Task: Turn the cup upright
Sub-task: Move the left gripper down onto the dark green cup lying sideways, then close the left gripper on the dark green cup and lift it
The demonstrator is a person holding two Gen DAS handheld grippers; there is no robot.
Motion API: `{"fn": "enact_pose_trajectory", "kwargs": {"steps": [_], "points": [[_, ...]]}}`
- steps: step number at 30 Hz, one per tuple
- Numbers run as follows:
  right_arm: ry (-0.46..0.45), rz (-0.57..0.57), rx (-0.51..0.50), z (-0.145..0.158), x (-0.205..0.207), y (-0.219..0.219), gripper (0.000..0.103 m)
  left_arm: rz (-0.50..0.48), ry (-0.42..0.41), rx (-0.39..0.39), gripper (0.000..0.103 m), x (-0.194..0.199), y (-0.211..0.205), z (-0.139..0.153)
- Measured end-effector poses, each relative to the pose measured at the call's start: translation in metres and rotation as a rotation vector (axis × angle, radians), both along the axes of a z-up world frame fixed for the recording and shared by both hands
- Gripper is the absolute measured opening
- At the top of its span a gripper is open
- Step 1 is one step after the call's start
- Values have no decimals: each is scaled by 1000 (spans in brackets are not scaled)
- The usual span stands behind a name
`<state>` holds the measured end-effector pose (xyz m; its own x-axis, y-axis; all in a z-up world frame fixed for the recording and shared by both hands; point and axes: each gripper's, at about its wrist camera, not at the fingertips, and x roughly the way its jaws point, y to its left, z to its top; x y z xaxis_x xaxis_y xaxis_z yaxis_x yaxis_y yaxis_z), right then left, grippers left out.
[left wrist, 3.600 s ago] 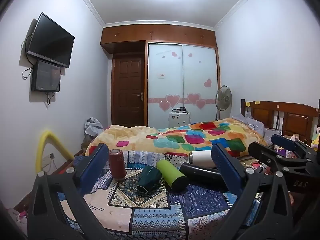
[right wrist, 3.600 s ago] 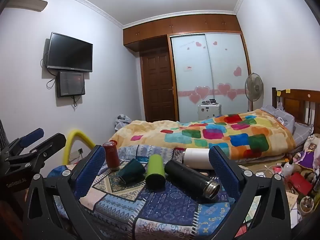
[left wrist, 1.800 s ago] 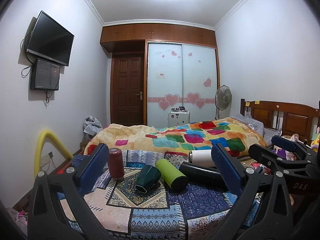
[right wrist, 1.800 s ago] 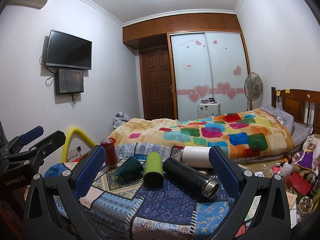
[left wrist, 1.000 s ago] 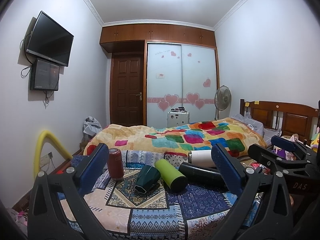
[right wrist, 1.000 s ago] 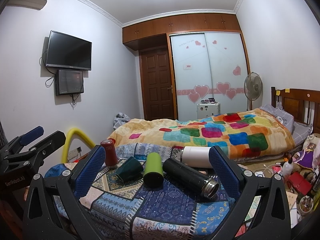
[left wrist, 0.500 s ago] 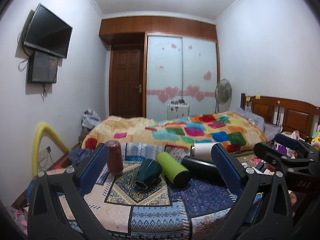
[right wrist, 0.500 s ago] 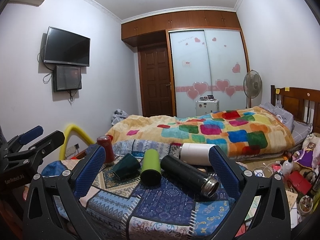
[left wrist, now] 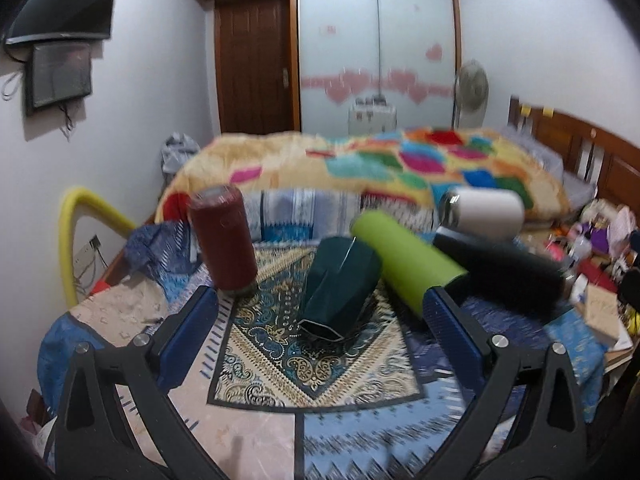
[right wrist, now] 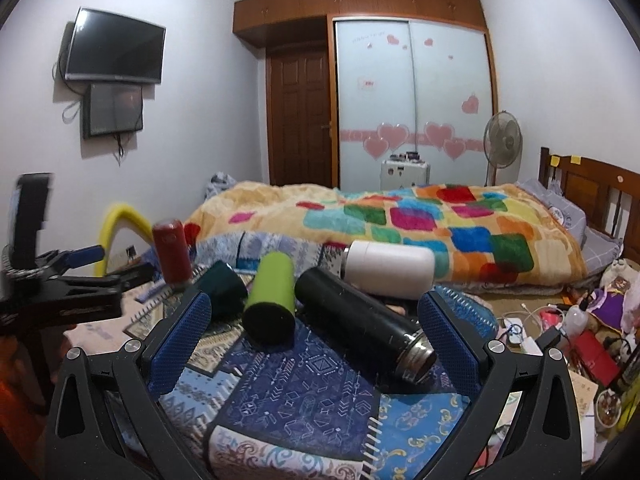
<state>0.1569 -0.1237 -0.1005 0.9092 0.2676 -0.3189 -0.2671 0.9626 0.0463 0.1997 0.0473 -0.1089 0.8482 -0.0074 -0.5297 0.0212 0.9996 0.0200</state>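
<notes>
1. Lying on its side mid-surface, the green cup (left wrist: 340,284) touches the lime bottle (left wrist: 408,260).
2. Left gripper (left wrist: 320,332) and right gripper (right wrist: 314,332): jaws apart, empty.
3. Left view blurred.

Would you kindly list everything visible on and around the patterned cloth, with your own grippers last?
Red cup: 1, dark red, upright, far left of the cloth.
Green cup: 1, dark green, on its side, centre.
Lime tumbler: 1, lime green, lying right of the green cup.
Black flask: 1, black, lying right of the tumbler.
White flask: 1, white, lying behind.
Patterned cloth: 1, blue and beige.
Quilt: 1, multicoloured, on the bed.
Left gripper: open.
Right gripper: open.
</notes>
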Motion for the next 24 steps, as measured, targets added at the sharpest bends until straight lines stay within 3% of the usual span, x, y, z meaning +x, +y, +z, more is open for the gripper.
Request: {"fn": "enact_pose_trajectory", "kwargs": {"steps": [11,15,20,24], "points": [[72,36,-16,-21,32,19,103,-59,204,39,102,78,0,-56],[83,42,-22,-25,40,22,103,-86,268,50,91,96,-3,-67],[98,44,-23,-31,46,25,103,-107,297,73,91,108,-9,-71],[106,41,-23,-33,47,24,103,-143,375,87,68,114,-15,-80]]}}
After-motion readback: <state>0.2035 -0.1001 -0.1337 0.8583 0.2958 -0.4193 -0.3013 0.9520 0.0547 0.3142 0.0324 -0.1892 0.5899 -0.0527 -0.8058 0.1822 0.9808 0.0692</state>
